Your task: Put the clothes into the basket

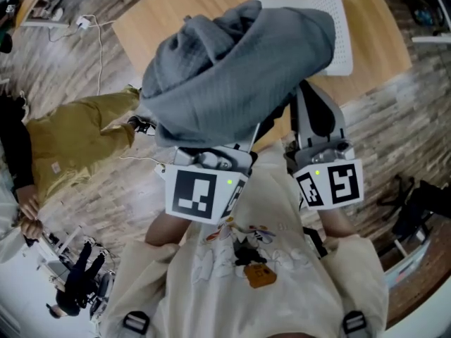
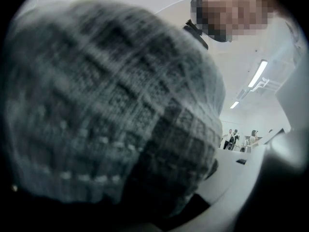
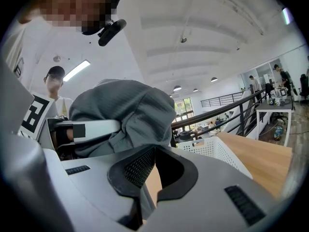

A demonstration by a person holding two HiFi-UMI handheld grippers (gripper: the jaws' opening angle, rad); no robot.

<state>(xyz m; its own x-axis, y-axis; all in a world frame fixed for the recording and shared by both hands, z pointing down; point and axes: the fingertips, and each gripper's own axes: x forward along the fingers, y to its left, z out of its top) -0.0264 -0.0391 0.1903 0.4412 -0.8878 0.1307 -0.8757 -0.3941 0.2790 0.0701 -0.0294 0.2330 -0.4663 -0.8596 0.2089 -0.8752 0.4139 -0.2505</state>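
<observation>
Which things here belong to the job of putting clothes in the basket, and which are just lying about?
Job: grey garment, bundled on the left claw; white basket; right claw, shut.
Lying about: white charger and cable on the floor; wooden table under the basket.

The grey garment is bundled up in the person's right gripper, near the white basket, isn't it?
No. The grey garment is bundled up in the left gripper, not the right, near the white basket. The head view shows it.
</observation>
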